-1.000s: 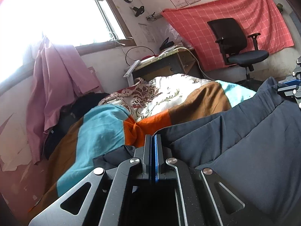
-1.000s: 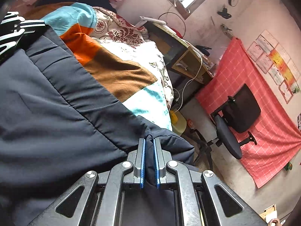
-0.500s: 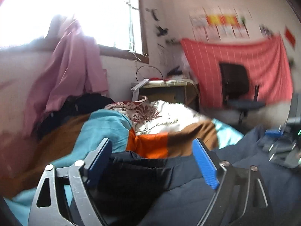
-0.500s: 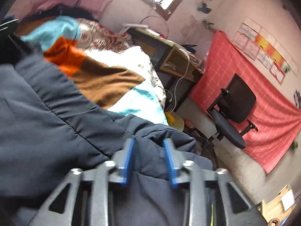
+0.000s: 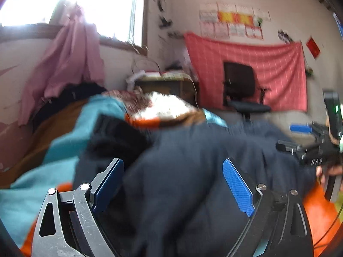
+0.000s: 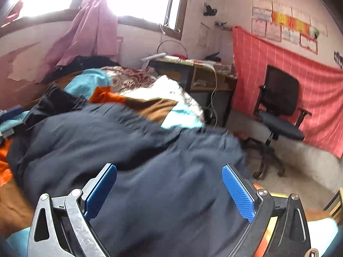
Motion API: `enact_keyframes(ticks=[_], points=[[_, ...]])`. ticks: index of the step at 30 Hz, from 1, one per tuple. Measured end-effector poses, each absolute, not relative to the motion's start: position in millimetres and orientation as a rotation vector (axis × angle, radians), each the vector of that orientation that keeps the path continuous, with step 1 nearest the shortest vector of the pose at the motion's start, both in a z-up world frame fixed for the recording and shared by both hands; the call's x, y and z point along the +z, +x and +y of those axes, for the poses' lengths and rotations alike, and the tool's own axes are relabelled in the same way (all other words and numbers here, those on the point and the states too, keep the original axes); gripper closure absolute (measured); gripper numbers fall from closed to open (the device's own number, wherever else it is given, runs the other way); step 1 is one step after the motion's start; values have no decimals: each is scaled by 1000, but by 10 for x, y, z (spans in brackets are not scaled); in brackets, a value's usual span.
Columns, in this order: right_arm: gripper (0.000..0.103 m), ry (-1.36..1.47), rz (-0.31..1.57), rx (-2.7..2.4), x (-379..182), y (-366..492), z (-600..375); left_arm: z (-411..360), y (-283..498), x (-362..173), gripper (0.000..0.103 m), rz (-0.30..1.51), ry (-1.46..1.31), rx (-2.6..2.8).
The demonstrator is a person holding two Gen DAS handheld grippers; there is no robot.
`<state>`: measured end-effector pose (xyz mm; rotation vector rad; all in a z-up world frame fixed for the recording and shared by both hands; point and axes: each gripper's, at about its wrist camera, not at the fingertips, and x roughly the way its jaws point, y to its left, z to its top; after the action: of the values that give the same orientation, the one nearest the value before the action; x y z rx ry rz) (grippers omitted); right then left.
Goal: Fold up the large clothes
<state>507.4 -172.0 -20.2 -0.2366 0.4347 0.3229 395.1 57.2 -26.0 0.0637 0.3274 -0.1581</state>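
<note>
Left cam: my left gripper [image 5: 173,185] is spread wide, nothing in it, dark navy garment [image 5: 193,171] lying on the patchwork bedspread [image 5: 64,147] below. Right cam: right gripper [image 6: 169,190] also wide open over the same garment [image 6: 128,150].

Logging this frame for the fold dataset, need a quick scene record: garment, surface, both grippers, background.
garment: dark navy garment, large, lying rumpled across the bed
surface: patchwork bedspread, teal, orange and brown panels
left gripper: left gripper open, jaws wide apart above the cloth, holding nothing
right gripper: right gripper open, jaws wide apart above the cloth, holding nothing
background: office chair before a red checked cloth; pink cloth by the window
image quality: left wrist view motion-blurred
</note>
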Motion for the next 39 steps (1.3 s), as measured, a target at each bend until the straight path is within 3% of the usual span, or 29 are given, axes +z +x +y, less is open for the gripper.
enact_keyframes(ticks=[7, 20, 39], points=[[0, -195, 513, 314, -646, 4929, -1680, 418, 4117, -684, 12, 490, 79, -155], [0, -282, 392, 239, -585, 5653, -1432, 396, 4458, -683, 2, 419, 83, -72], [0, -124, 622, 371, -576, 6735, -1492, 1133, 4989, -437, 2, 428, -125, -5]])
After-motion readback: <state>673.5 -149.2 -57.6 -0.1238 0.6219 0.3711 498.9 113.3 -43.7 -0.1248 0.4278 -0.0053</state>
